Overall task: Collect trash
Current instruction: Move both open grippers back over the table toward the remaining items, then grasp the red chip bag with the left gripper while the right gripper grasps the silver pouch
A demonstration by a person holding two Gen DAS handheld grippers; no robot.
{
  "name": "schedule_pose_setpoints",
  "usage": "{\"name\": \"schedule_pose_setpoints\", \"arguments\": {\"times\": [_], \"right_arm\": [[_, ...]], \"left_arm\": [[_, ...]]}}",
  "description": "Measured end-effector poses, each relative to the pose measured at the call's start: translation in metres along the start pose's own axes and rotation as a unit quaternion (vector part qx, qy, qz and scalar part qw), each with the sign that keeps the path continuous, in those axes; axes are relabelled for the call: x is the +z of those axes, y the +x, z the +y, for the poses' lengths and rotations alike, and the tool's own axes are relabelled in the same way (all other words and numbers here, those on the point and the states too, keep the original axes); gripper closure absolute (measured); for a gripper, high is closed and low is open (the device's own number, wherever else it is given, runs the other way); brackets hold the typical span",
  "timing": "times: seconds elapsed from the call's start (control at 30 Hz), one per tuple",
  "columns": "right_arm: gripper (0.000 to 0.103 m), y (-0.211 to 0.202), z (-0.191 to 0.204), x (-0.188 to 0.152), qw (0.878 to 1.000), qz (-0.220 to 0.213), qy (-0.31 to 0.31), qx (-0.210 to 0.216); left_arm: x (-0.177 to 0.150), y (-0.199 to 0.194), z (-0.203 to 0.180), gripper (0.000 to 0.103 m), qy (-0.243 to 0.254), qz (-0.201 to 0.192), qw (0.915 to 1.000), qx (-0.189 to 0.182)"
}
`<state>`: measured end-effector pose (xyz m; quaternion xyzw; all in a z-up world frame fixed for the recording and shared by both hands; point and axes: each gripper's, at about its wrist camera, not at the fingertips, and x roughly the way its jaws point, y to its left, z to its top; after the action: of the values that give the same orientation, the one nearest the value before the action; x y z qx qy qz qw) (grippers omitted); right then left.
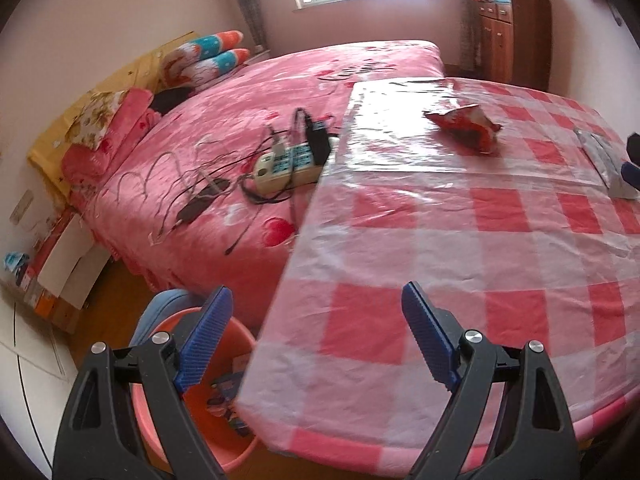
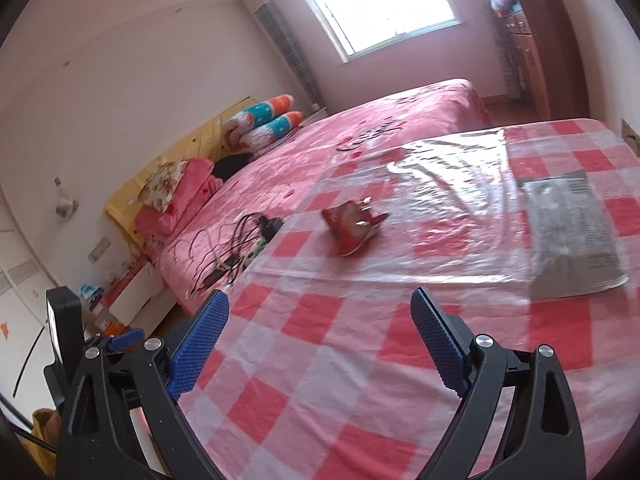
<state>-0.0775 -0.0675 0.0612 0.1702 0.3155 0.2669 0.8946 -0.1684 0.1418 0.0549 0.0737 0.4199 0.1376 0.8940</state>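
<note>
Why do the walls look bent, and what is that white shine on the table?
Both views: fisheye lenses bow the walls and darken the corners. Right wrist view: the window is blown out white, and its light glares off the clear plastic sheet behind the red wrapper. Left wrist view: the same sheet shines, milder; table edges look slightly smeared.

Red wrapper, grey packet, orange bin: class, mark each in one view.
Red wrapper (image 2: 352, 224), right wrist view, crumpled middle.
Grey packet (image 2: 572, 232), right wrist view, flat centre.
Orange bin (image 1: 236, 364), left wrist view, inner wall.
</note>
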Motion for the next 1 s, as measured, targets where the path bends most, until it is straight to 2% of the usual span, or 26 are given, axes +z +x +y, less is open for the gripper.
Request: {"name": "schedule_pose_setpoints", "arguments": {"times": [0.17,0.37,0.5,0.57,0.67,0.77,0.9,1.0], "right_arm": [[0.012,-0.011,-0.025,0.007,1.000,-0.015,0.021,-0.016],[0.012,-0.024,-0.060,0.016,0.997,-0.032,0.052,-0.040],[0.012,-0.032,-0.084,0.024,0.994,-0.040,0.069,-0.080],[0.012,-0.035,-0.096,0.027,0.992,-0.040,0.077,-0.091],[0.012,-0.037,-0.121,0.033,0.986,-0.034,0.096,-0.130],[0.012,-0.032,-0.136,0.042,0.983,-0.018,0.103,-0.148],[0.012,-0.025,-0.152,0.054,0.980,-0.006,0.109,-0.164],[0.012,-0.012,-0.152,0.059,0.980,0.004,0.102,-0.171]], "left_arm": [[0.013,0.004,-0.027,0.016,0.015,0.000,0.9996,-0.025],[0.044,0.009,-0.060,0.016,0.013,-0.003,0.9961,-0.087],[0.067,0.022,-0.083,0.016,0.000,-0.001,0.9916,-0.129],[0.081,0.033,-0.093,0.016,-0.013,0.002,0.9881,-0.153],[0.099,0.053,-0.103,0.016,-0.039,0.011,0.9828,-0.180],[0.116,0.075,-0.108,0.016,-0.075,0.023,0.9728,-0.218],[0.137,0.101,-0.113,0.016,-0.109,0.038,0.9647,-0.237],[0.150,0.121,-0.118,0.016,-0.122,0.047,0.9624,-0.238]]}}
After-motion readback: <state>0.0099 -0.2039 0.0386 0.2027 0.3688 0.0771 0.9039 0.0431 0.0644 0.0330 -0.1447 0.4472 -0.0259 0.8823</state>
